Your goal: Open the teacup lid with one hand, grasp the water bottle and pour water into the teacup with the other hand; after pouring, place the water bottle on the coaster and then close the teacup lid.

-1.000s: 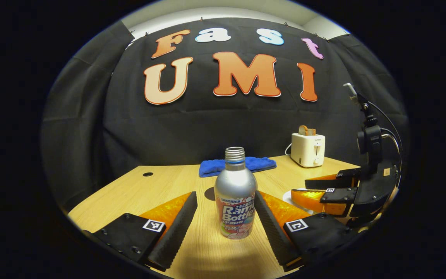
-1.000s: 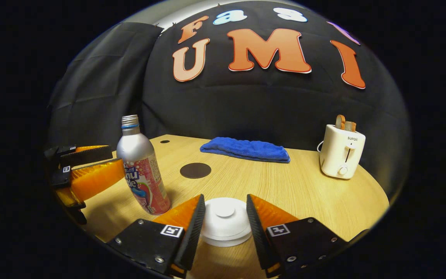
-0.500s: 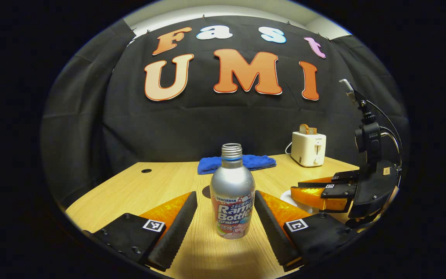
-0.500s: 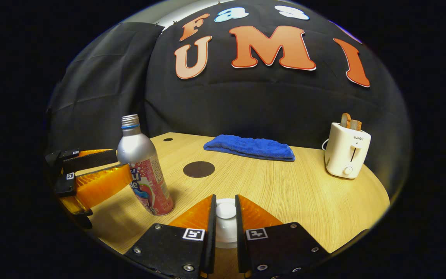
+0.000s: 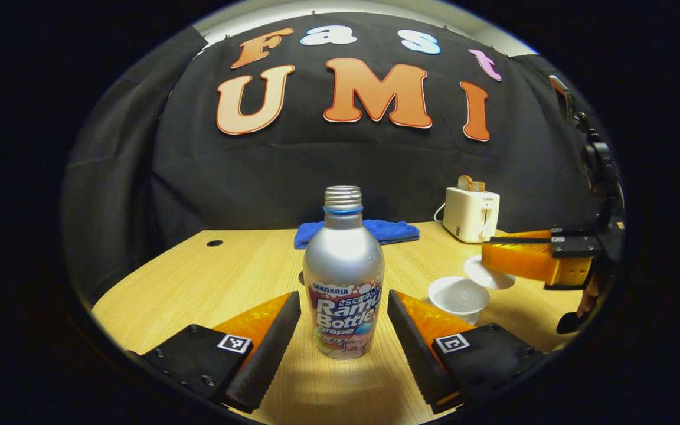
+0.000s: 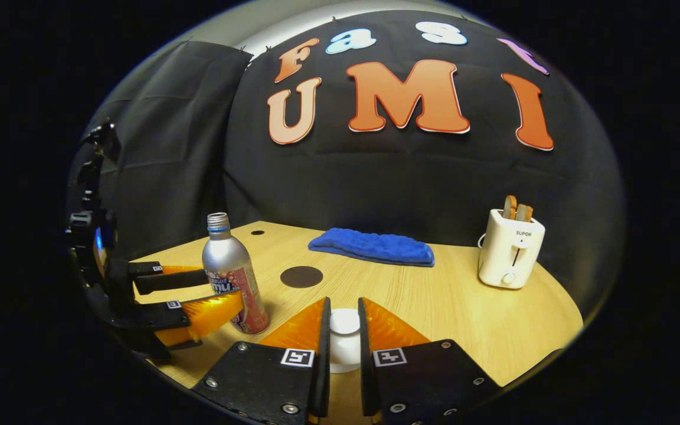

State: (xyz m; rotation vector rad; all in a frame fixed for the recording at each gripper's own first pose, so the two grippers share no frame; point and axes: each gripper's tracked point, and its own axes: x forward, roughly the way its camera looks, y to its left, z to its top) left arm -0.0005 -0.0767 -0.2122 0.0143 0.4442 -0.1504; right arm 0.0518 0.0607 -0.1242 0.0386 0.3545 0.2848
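Note:
A silver water bottle [image 5: 343, 277] with no cap stands upright on the wooden table, between the fingers of my left gripper [image 5: 343, 295], which is open with a gap on each side. To its right sits the white teacup [image 5: 458, 295], uncovered. My right gripper [image 5: 487, 262] holds the white lid [image 5: 489, 275] just above and right of the cup. In the right gripper view, my right gripper [image 6: 343, 302] is shut on the lid [image 6: 345, 348] by its knob. There the left gripper [image 6: 222, 288] flanks the bottle [image 6: 231, 277].
A dark round coaster [image 6: 301, 276] lies on the table [image 6: 446, 307] behind the bottle. A blue cloth [image 6: 370, 247] lies at the back by the wall, and a white toaster [image 6: 509, 248] with bread stands at the back right.
The right gripper shut on the lid's knob and lifted the lid off the teacup. The left gripper moved forward so that the bottle sits deeper between its open fingers.

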